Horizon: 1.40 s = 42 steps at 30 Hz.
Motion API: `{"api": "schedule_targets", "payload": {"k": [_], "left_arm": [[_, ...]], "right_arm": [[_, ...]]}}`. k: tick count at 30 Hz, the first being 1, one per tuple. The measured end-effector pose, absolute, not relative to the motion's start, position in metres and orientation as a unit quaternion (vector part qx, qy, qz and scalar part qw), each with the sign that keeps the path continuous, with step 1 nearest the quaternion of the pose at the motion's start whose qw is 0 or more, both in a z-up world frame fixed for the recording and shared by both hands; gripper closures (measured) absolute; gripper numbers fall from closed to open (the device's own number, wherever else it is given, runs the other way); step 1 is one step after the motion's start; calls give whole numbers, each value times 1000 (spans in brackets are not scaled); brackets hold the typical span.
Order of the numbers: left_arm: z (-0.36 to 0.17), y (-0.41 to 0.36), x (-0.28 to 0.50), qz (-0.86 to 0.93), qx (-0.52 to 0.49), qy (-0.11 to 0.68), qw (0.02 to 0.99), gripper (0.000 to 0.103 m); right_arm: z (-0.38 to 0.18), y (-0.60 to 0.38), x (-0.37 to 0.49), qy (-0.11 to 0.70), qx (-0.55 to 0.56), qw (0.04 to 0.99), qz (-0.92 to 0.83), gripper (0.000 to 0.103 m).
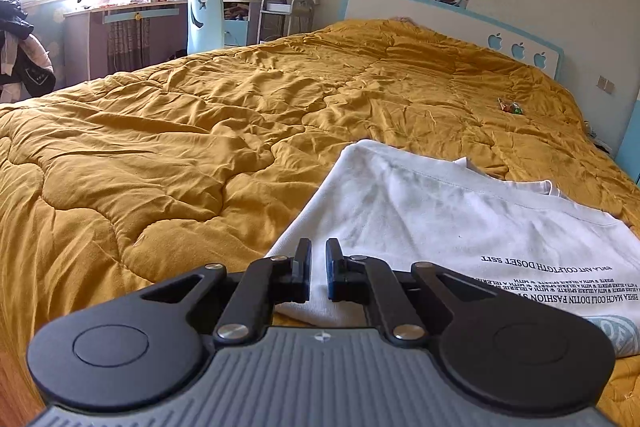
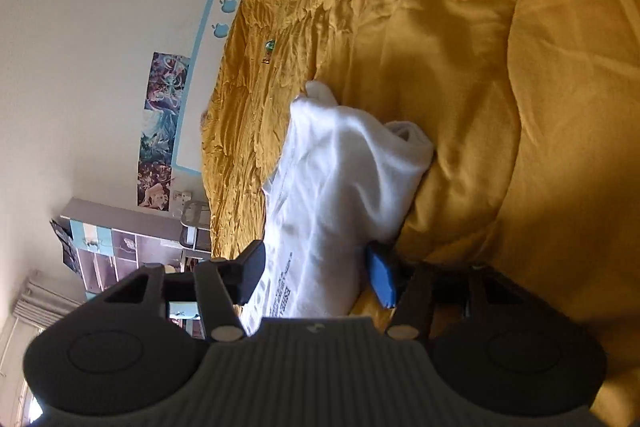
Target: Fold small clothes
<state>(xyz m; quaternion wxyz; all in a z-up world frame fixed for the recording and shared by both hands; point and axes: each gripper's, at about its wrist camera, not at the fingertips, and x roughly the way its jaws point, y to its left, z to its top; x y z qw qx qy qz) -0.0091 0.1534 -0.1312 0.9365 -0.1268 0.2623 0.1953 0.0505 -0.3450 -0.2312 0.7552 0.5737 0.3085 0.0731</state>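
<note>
A white T-shirt [image 1: 460, 223] with black printed text lies on the mustard-yellow quilt [image 1: 180, 131] of a bed. My left gripper [image 1: 318, 269] sits low at the shirt's near left edge, its jaws nearly together with white cloth filling the narrow gap. The right wrist view is rolled on its side. There the T-shirt [image 2: 344, 163] is bunched into a thick fold with a rolled sleeve end at the far side. My right gripper [image 2: 316, 275] stands open around the near end of that fold, the cloth loose between its fingers.
A white and blue headboard [image 1: 460, 23] with apple cut-outs stands behind the bed, posters above it. A small colourful object [image 1: 510, 105] lies on the quilt near the headboard. A desk, a blue chair [image 1: 205, 19] and shelves stand at the far left.
</note>
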Motion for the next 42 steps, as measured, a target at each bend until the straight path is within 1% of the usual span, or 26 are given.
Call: {"api": "schedule_targets", "payload": {"k": [4,6,8,11,13,14,15,17,18,19,23,24,27,29,34,39,42], "left_arm": [[-132,158,-8,205,-135,269,931,96],[-130,160,-10,211,-136,268,930,96],[-127,162,-13,212,-136,261,932,96],[-129,163,-13,214,-134,265,931,96],[-132,164,-11,209,-138,278,927,96],[-133,163,-11,206,-140,281,927,96],[-133,162,-12,204,-139,280,928,96],[-132,160,-13,205,-132,277,930,96],[-131,160,-13,205,-130,276,930,96],[-130,159,-13,204,-131,275,931,96],[-128,159,-16,205,-125,267,933,96],[-128,160,-16,207,-124,266,933,96],[-131,162,-13,206,-131,274,930,96],[-132,161,-12,203,-131,276,930,96],[-127,160,-15,204,-120,259,936,96],[-127,164,-16,202,-127,255,937,96],[-127,170,-18,202,-136,253,936,96]], "right_arm": [[-232,-344,61,321,583,746,33,56],[-225,-343,53,330,587,739,7,62],[-221,-347,37,333,608,721,-16,62],[-224,-362,14,310,663,681,-34,60],[-229,-370,16,308,685,659,-48,59],[-231,-372,19,312,688,653,-52,56],[-231,-372,26,316,683,656,-48,51],[-228,-369,42,318,657,682,-35,47],[-226,-366,50,322,642,695,-38,48],[-225,-365,55,320,631,705,-43,51],[-215,-350,59,285,579,763,-30,81],[-216,-350,57,278,580,765,-24,84],[-221,-359,54,272,599,753,-7,87],[-218,-361,56,273,599,752,-4,87],[-185,-346,64,259,552,793,13,87],[-153,-331,63,241,522,818,12,91],[-129,-317,62,226,477,849,21,92]]}}
